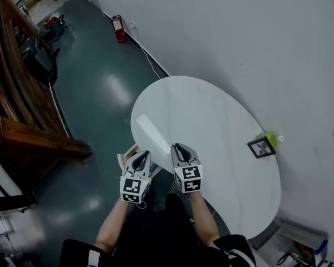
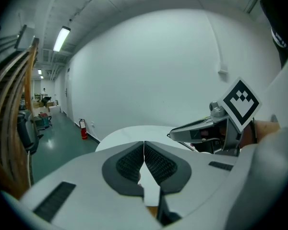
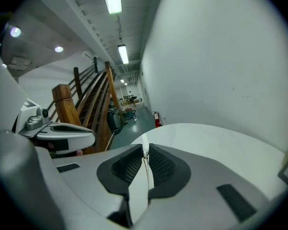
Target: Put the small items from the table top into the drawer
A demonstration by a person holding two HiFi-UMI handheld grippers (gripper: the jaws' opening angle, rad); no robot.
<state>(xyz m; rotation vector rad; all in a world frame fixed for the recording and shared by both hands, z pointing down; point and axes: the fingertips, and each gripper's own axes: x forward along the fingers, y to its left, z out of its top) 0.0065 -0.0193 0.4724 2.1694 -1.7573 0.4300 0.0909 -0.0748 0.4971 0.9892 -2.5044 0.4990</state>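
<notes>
Open table top [image 1: 211, 121] — one small picture frame [image 1: 261, 147] at its right rim

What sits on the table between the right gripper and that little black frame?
Nothing: the head view shows bare tabletop from right gripper to frame.

White oval table [image 1: 206, 121], mostly bare; small black picture frame [image 1: 261, 147] near right edge, yellow-green item [image 1: 271, 139] just behind.

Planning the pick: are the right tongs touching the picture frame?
Apart. The head view shows bare tabletop between the right tongs and the picture frame.
</notes>
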